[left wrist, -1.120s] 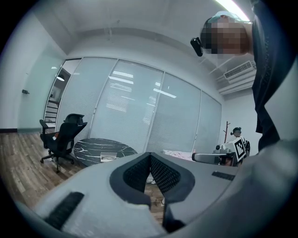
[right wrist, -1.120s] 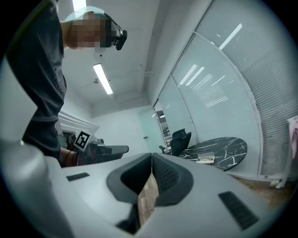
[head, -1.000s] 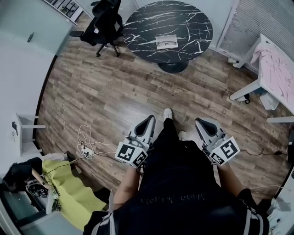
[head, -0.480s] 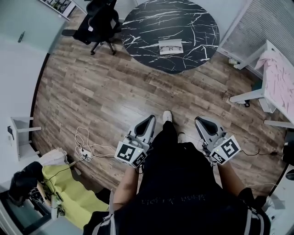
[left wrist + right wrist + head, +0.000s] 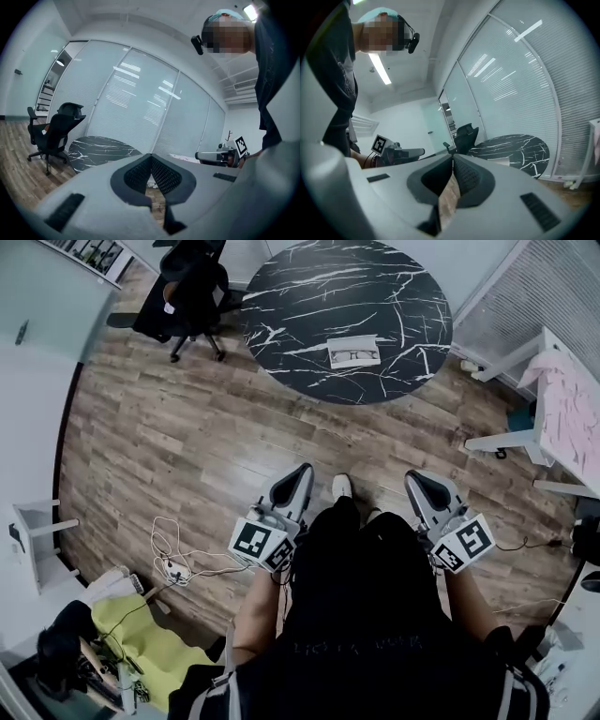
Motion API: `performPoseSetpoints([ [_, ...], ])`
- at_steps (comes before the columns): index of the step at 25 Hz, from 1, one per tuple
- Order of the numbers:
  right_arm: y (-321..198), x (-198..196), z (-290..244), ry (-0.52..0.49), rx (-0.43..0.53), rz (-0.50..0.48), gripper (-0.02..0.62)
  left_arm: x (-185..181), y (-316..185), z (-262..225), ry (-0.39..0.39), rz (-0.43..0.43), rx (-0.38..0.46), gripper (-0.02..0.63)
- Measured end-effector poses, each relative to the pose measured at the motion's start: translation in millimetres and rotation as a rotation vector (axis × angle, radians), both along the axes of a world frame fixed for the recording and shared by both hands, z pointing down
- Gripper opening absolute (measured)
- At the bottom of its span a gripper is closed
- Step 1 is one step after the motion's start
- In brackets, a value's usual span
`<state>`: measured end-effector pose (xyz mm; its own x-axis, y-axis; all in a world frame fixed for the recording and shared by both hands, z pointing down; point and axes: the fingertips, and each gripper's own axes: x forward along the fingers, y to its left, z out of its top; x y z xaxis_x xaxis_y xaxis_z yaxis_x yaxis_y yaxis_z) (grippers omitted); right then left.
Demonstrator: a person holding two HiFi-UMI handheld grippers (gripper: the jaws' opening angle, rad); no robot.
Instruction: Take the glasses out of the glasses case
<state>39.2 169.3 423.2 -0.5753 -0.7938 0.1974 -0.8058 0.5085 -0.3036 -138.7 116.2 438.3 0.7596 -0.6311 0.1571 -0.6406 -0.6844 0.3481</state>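
Note:
A flat white glasses case (image 5: 354, 352) lies open on the round black marble table (image 5: 309, 296), far ahead of me; dark-framed glasses show inside it. Both grippers hang at waist height over the wooden floor, well short of the table. My left gripper (image 5: 301, 472) is shut with nothing in it, its ribbed pads meeting in the left gripper view (image 5: 151, 158). My right gripper (image 5: 419, 480) is shut and empty too, as in the right gripper view (image 5: 453, 159). There the table (image 5: 520, 145) stands beyond the jaws with a pale case (image 5: 499, 162) on its near edge.
A black office chair (image 5: 190, 285) stands left of the table. A white table with a pink cloth (image 5: 567, 399) is at the right. Cables and a power strip (image 5: 176, 563) lie on the floor at my left, beside a yellow-green bag (image 5: 155, 651).
The view has advanced toward the marble table, which now sits nearer and more central. Both grippers stay shut at my waist, slightly raised.

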Motion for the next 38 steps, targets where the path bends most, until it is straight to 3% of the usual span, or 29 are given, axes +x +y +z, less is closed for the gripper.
performPoseSetpoints([
  [8, -18, 8, 5, 0.004, -0.020, 0.063, 0.032, 2, -25, -6, 0.016, 0.000, 0.021, 0.018],
  [18, -67, 12, 11, -0.006, 0.002, -0.003, 0.032, 16, -47, -5, 0.008, 0.000, 0.015, 0.018],
  [38, -231, 79, 32, -0.091, -0.029, -0.143, 0.032, 108, -194, -21, -0.075, -0.009, 0.020, 0.018],
])
